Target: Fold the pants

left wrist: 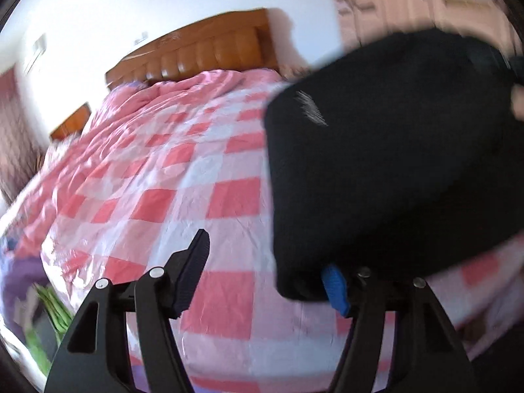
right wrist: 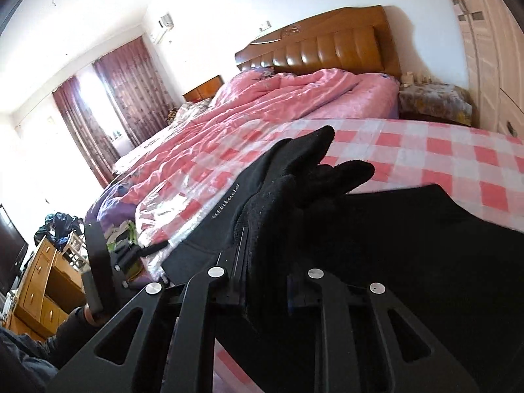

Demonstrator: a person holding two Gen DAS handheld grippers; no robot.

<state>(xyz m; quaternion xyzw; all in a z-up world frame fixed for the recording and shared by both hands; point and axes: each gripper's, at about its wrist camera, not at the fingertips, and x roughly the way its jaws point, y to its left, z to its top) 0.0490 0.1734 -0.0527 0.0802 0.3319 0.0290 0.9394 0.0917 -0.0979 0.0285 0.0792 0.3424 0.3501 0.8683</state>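
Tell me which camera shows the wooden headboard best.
The right wrist view: the headboard is sharp, with its padded panels and carved top rail visible behind the pink quilt. The left wrist view shows it smaller and motion-blurred, with the black pants filling the right side.

A wooden-headboard bed (right wrist: pixel 327 49) carries a rumpled pink quilt (right wrist: pixel 262 104), a pink-and-white checked sheet (left wrist: pixel 183 177) and black pants (right wrist: pixel 409 229) near its foot.
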